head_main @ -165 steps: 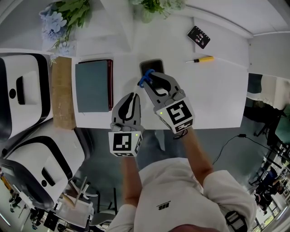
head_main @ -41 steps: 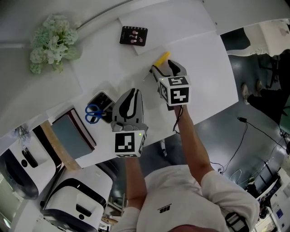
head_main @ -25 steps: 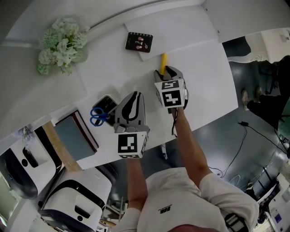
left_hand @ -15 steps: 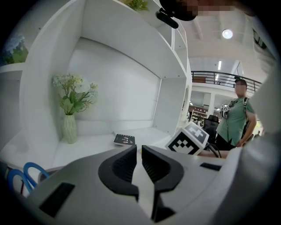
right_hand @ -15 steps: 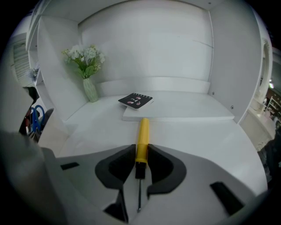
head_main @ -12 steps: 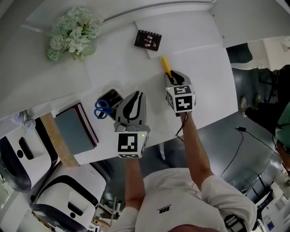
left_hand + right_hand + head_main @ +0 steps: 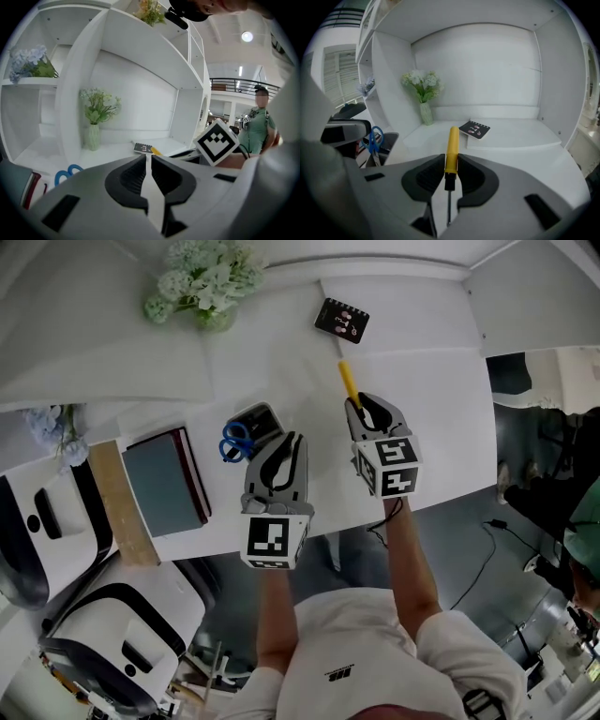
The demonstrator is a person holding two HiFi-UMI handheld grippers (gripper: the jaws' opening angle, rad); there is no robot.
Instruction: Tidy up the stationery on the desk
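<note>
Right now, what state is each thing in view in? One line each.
screwdriver: clamped, yellow handle sticking forward.
right gripper: jaws just closed, now shut on the screwdriver.
left gripper: jaws shut, empty.
scissors: standing handles-up in the pen holder.
pen holder: upright.
notepad: closed, lying flat.
book: closed, lying flat.

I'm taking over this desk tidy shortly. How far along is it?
Done: the scissors stand in the black holder. In hand: the right gripper has just closed its jaws on the yellow screwdriver, which probably goes into that holder next. Left: the small black notebook lies loose. The left gripper is shut and empty.
</note>
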